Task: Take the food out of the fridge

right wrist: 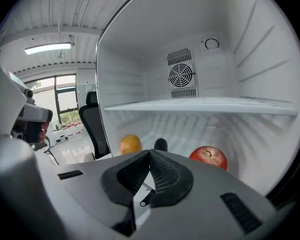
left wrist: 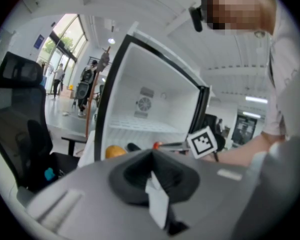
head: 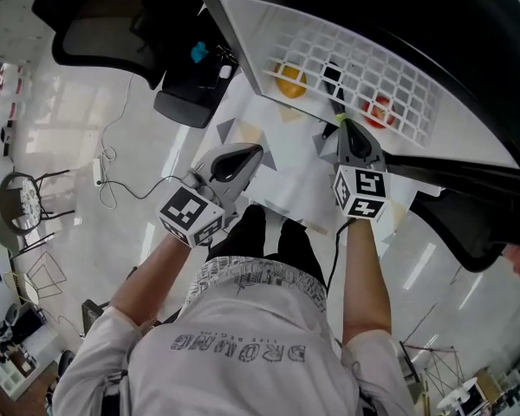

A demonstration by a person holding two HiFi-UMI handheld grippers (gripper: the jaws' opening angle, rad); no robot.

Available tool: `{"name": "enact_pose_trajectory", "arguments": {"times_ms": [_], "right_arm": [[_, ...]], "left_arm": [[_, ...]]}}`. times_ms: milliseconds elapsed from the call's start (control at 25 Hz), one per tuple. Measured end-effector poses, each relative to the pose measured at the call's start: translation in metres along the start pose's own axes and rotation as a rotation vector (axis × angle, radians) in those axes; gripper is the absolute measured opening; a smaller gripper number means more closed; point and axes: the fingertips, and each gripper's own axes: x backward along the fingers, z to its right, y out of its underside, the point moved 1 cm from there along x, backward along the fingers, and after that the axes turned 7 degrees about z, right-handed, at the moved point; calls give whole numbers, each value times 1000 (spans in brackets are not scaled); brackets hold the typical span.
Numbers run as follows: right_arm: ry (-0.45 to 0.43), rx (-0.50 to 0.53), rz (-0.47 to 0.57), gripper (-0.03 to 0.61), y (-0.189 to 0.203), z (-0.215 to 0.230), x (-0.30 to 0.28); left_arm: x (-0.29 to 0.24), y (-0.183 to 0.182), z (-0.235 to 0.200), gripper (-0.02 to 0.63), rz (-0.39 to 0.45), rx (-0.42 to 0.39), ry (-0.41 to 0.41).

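1. The food point(right wrist: 161, 145) is laid out on the floor of the open fridge point(right wrist: 135, 79), under the shelf point(right wrist: 200, 105). From left to right it is an orange point(right wrist: 130, 144), a small dark item point(right wrist: 161, 143) that cannot be identified, and a red apple point(right wrist: 208, 156).
2. The left gripper point(left wrist: 152, 154) is held outside the fridge mouth. Its fingers are pressed together with no food between them.
3. The right gripper point(right wrist: 151, 151) is aimed into the lower compartment. Its fingers are likewise closed on nothing, with the tips just short of the dark item and the apple.
4. The step in hand is judged to be the approach, since nothing has yet been lifted out.
5. For the next move, the right fingers would have to be spread wide before the gripper is advanced around a piece, probably the apple.
6. Only in the head view are both grippers shown side by side, with the shelf seen as a white grid.
7. Only in the right gripper view is the fan point(right wrist: 180, 75) on the back wall shown.
8. In the left gripper view, the apple is mostly hidden behind the right gripper's marker cube point(left wrist: 206, 141).
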Motion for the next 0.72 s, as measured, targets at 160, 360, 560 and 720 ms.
{"name": "enact_pose_trajectory", "arguments": {"times_ms": [160, 360, 560, 720], "right_arm": [[21, 6, -10, -8, 8, 6, -13], [30, 4, -35, 26, 20, 13, -25], [37, 6, -60, 60, 29, 16, -34], [46, 16, -81, 88, 34, 18, -41]], "left_arm": [[1, 4, -2, 6, -7, 2, 0], [-1, 7, -2, 6, -9, 4, 2], [-2, 6, -2, 6, 1, 9, 2], [0, 7, -2, 6, 4, 13, 0]]}}
